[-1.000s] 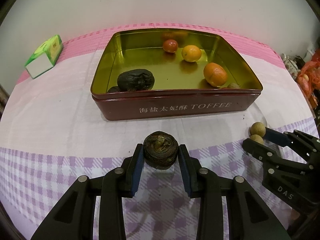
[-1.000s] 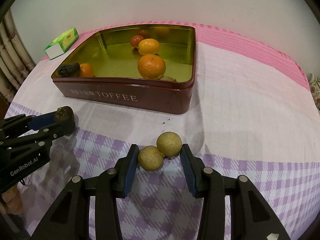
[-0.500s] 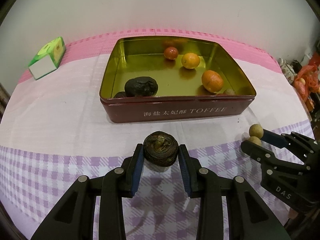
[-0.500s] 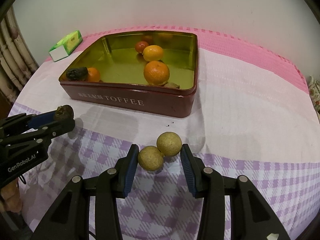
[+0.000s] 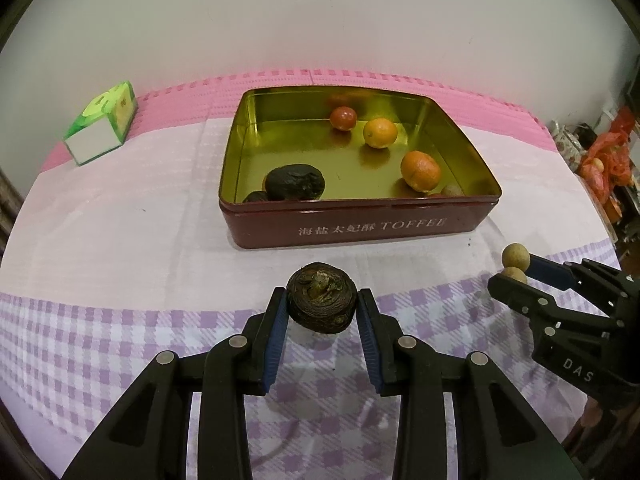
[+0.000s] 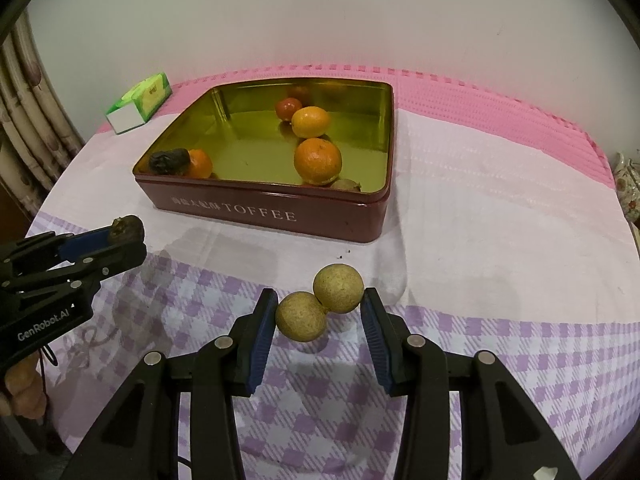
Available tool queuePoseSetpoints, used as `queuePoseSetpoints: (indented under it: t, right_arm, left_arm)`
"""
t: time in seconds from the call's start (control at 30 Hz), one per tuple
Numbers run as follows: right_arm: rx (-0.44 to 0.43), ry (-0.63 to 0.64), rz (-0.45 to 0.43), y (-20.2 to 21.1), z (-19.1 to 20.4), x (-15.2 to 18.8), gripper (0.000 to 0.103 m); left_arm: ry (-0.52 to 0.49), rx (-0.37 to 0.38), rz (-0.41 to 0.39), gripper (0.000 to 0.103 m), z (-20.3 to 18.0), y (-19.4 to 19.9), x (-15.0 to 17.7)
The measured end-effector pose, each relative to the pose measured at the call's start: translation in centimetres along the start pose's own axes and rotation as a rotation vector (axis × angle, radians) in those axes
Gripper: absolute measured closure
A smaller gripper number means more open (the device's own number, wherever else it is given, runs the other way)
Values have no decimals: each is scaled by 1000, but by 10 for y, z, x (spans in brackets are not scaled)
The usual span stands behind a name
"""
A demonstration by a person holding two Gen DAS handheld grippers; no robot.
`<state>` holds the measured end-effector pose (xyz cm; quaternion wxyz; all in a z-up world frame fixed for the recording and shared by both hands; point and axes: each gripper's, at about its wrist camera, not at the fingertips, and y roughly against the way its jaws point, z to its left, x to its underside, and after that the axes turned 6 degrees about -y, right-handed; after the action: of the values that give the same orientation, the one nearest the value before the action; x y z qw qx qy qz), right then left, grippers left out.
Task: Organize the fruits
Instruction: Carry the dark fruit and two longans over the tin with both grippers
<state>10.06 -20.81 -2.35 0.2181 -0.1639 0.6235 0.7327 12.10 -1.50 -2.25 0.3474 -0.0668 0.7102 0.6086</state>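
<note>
My left gripper (image 5: 322,312) is shut on a dark wrinkled round fruit (image 5: 322,303), held above the cloth in front of the red toffee tin (image 5: 360,224). My right gripper (image 6: 319,310) is shut on a joined pair of tan longans (image 6: 320,306), also lifted off the cloth. The tin (image 6: 260,210) holds two oranges (image 5: 420,171), a small red fruit (image 5: 343,118), a dark shrivelled fruit (image 5: 295,182) and a small brown one at its front right corner. Each gripper shows in the other's view: the right gripper (image 5: 516,270), the left gripper (image 6: 126,234).
A green tissue box (image 5: 102,128) lies at the back left of the table. The tablecloth is white with purple checks near me and pink at the back. Red bags (image 5: 608,160) sit beyond the table's right edge. A curtain (image 6: 24,120) hangs on the left.
Both grippers have risen and drawn back from the tin, each keeping hold of its fruit. The tin looks smaller and farther away.
</note>
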Motion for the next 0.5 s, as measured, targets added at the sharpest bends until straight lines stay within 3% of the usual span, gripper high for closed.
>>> queuePoseSetpoints:
  t: [0.5]
  right_arm:
    - [-8, 12, -30, 13, 6, -13, 63]
  left_arm:
    - [0, 17, -51, 67, -1, 16, -19]
